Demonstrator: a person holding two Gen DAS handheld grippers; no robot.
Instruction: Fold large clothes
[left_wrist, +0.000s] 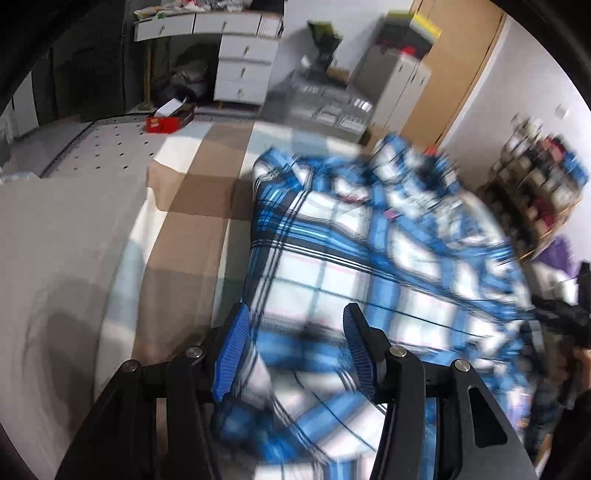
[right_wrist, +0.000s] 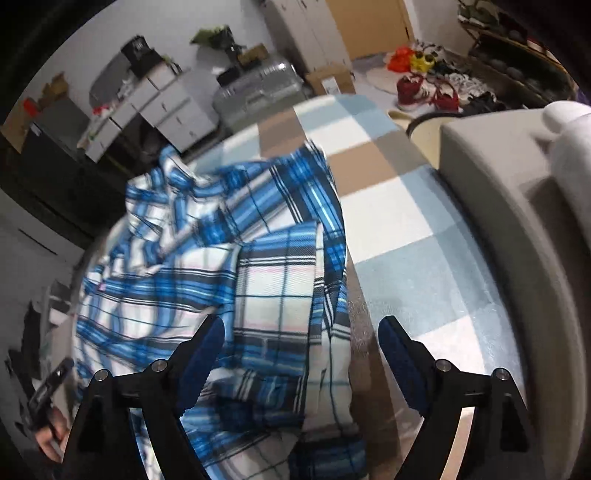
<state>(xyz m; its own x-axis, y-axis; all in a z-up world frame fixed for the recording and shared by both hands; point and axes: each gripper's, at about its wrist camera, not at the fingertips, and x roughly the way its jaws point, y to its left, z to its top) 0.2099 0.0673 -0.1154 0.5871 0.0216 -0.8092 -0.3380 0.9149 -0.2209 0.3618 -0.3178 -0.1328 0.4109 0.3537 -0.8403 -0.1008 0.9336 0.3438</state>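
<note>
While a cluttered room with white drawers (left_wrist: 245, 62) and a wooden door (left_wrist: 458, 74) surrounds it, a bed (right_wrist: 388, 206) in checked bedding carries the blue plaid shirt (right_wrist: 207, 266). Left gripper (left_wrist: 295, 345) jaws clamp bunched shirt; right gripper (right_wrist: 301, 354) jaws stand apart.

Bright, even light; motion blur; fisheye-warped edges.

Each tool, the left tool (left_wrist: 295, 328) and the right tool (right_wrist: 301, 332), is built of black angular linkage arms joined by round silver pins, and its two fingers are faced with ribbed blue pads (left_wrist: 231, 354), seen darker blue on the right (right_wrist: 400, 354).
</note>
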